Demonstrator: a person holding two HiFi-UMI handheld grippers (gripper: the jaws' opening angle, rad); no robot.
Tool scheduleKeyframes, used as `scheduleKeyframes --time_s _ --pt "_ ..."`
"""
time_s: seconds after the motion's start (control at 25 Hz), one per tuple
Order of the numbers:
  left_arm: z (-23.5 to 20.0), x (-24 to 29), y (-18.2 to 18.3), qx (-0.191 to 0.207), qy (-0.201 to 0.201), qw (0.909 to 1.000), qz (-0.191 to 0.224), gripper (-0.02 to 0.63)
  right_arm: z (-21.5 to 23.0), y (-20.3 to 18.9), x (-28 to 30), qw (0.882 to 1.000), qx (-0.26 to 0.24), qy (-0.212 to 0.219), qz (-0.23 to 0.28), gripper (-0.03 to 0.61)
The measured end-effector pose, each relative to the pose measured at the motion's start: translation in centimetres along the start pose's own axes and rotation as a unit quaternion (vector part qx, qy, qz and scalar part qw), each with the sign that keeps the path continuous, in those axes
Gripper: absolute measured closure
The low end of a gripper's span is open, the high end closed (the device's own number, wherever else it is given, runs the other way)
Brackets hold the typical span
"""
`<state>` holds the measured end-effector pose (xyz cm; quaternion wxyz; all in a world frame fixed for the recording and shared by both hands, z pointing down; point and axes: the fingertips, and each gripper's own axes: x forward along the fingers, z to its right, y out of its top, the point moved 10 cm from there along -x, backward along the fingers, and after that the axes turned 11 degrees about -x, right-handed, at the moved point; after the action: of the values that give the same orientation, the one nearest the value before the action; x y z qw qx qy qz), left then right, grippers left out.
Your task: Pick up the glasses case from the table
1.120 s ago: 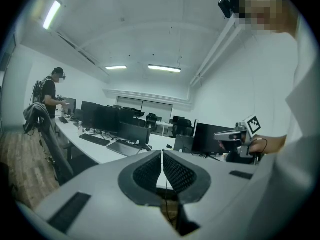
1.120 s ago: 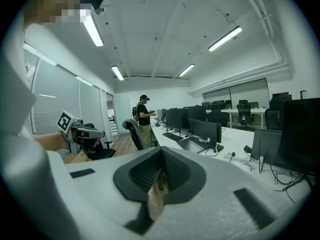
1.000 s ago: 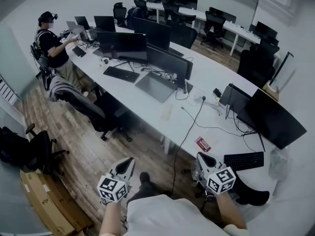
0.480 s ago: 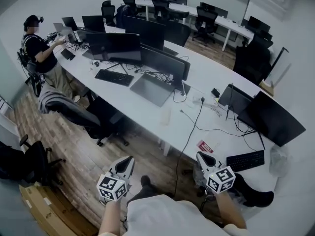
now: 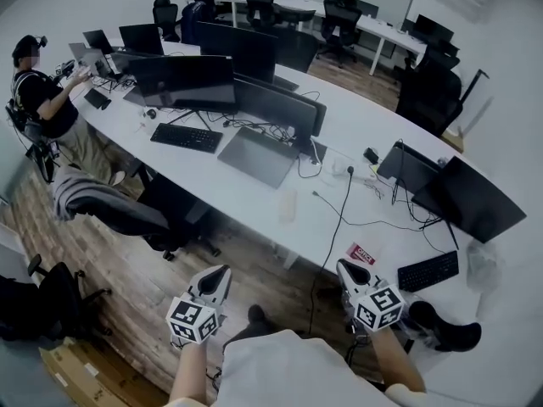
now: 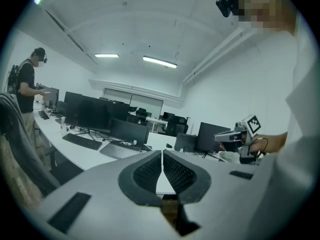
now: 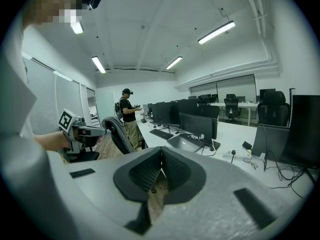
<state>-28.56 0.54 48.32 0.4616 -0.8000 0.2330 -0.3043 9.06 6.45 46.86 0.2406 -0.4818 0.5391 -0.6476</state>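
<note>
Left gripper and right gripper: jaws of both closed, nothing between them. The glasses case, a pale oblong, lies on the white table, ahead of both grippers, well apart from them.

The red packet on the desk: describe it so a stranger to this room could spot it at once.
Follow the near edge of the long white desk to the small black keyboard towards its right end. Just left of that keyboard lies the flat red packet. It is the only red thing on the desk.
</note>
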Motion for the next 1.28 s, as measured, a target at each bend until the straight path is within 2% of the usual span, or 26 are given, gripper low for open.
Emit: scheduleKeyframes --time_s 0.36,0.64,0.96,1.28 --pt "-5.6 1.4 1.9 0.002 -0.033 0.9993 -0.017 0.603 -1.4 1.2 3.9 0.999 0.019 -0.032 -0.014 0.581" --pt "-9.2 1.9 2.9 0.002 -0.042 0.9988 -0.024 0.603 -2.6 1.9 6.4 0.999 0.019 -0.041 -0.023 0.581" --pt "-10.2 3.6 3.4 -0.005 -0.052 0.9982 -0.028 0.603 -1.9 2.2 7.4 0.998 0.022 -0.052 -0.035 0.581" --pt "-10.2 6.3 4.0 -0.005 -0.048 0.9982 -0.036 0.603 1.1 2.1 8.7 0.998 0.029 -0.051 -0.032 0.581"
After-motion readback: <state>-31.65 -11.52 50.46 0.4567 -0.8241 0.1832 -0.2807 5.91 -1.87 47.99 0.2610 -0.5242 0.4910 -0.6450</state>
